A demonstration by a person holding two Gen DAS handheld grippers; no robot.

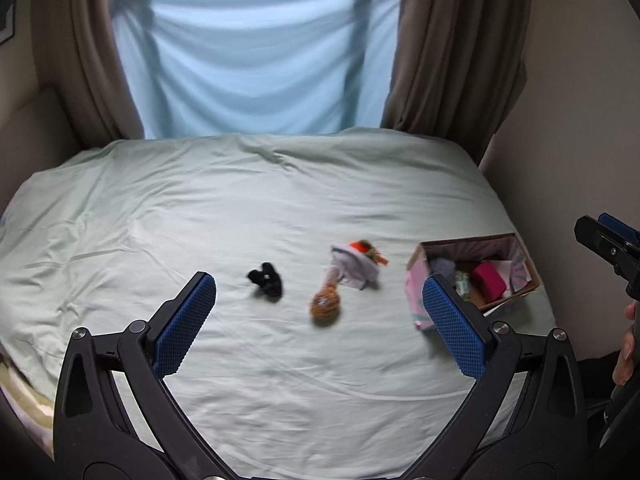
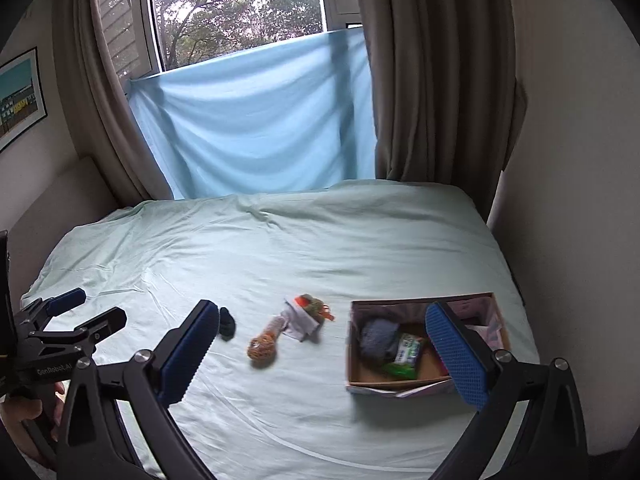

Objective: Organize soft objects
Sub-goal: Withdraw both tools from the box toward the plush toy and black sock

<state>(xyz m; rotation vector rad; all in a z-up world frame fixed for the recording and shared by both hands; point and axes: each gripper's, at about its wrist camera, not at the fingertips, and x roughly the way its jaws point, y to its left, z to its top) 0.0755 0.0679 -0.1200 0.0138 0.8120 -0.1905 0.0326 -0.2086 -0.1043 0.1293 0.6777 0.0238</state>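
I hold my left hand-held gripper (image 1: 319, 310) above the near part of the bed (image 1: 200, 220), its blue pads spread wide apart with nothing between them. Going left to right on the pale green sheet, a small black soft item (image 1: 266, 280) lies alone, then a brown knitted ball (image 1: 325, 306) touching a grey-white cloth bundle with orange bits (image 1: 356, 262), then an open cardboard box (image 1: 416, 280) near the bed's right edge, holding a pink block (image 1: 488, 280) and other soft things. My right hand-held gripper (image 2: 322, 350) also hangs over the bed with its jaws wide apart and empty.
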